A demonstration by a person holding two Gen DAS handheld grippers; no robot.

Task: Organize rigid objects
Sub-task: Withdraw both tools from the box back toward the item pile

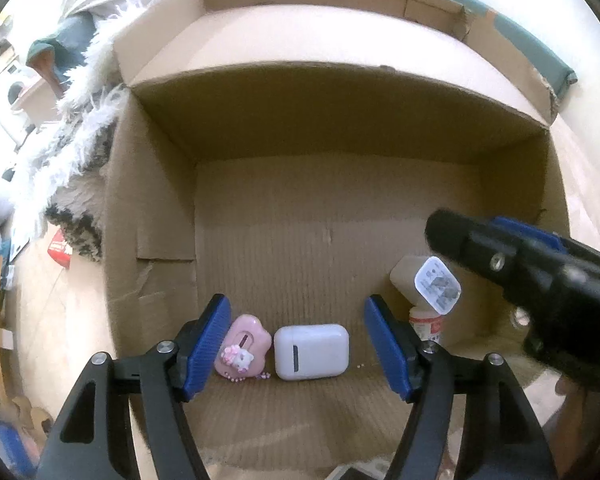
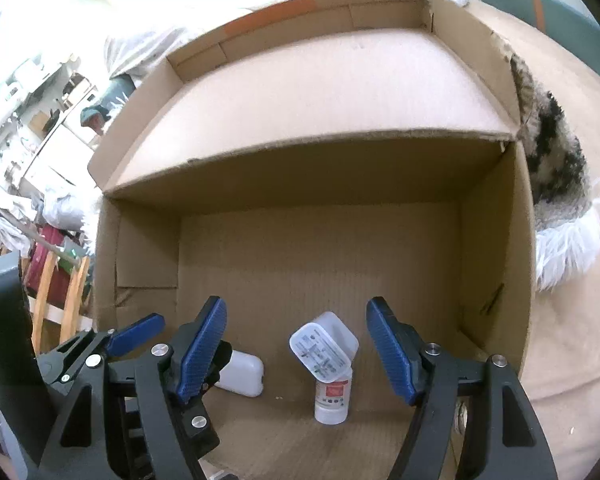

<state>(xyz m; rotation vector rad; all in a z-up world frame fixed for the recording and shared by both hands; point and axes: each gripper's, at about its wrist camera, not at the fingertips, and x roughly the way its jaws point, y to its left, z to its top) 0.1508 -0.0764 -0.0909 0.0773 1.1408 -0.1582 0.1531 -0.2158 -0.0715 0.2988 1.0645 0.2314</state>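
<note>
Brown corrugated cardboard fills both views: an open cardboard box seen from above, its flaps folded outward, resting on a pale surface beside a shaggy white and dark rug.

In the left wrist view, the left gripper sits at the bottom centre, its blue-padded jaws spread apart and pinching nothing. Between them, on the box floor, lie a pink charm case with a small figure on it and, just beside it to the right, a white earbud case. Neither pad touches them. At the right edge the right gripper's black body crosses the frame.

In the right wrist view, the right gripper is also spread wide and empty. Below and between its jaws, a white charger plug leans tilted against the top of a small white bottle with a red label, which stands upright on the box floor. The earbud case shows at lower left, partly hidden by the left gripper.

Four items appear to be already in the box, grouped near its front wall. Most of the floor is bare. Whether more objects remain outside cannot be told.
</note>
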